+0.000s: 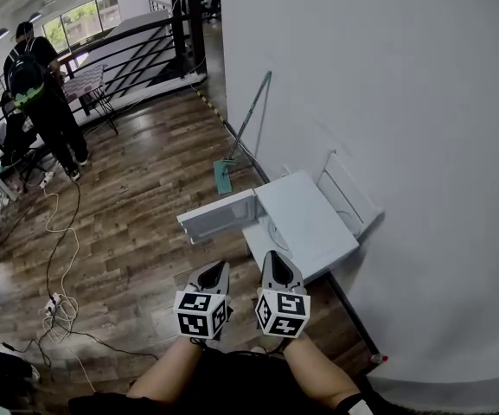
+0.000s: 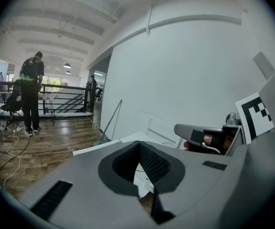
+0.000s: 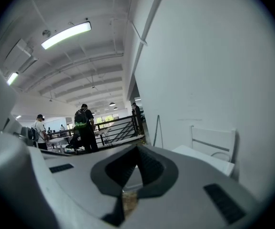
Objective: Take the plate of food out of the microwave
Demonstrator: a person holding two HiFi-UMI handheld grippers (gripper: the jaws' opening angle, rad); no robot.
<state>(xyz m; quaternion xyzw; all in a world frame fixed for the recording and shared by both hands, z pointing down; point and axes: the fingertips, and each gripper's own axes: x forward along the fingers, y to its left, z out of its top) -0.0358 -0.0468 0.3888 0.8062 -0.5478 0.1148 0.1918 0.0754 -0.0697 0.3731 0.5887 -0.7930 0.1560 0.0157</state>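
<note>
A white microwave (image 1: pixel 308 217) stands low on the wooden floor against the white wall. Its door (image 1: pixel 218 214) hangs open to the left. The inside is mostly hidden from above, and no plate of food shows in any view. My left gripper (image 1: pixel 218 271) and right gripper (image 1: pixel 271 259) hover side by side just in front of the microwave, both shut and empty. In the left gripper view the shut gripper (image 2: pixel 139 145) points at the microwave's door (image 2: pixel 95 149). In the right gripper view the shut gripper (image 3: pixel 137 148) points past the microwave's top (image 3: pixel 205 157).
A white wire rack (image 1: pixel 349 188) leans on the wall behind the microwave. A mop (image 1: pixel 242 135) rests against the wall further back. Cables (image 1: pixel 57 275) trail over the floor at left. A person (image 1: pixel 43 102) stands by a black railing (image 1: pixel 137 50) far left.
</note>
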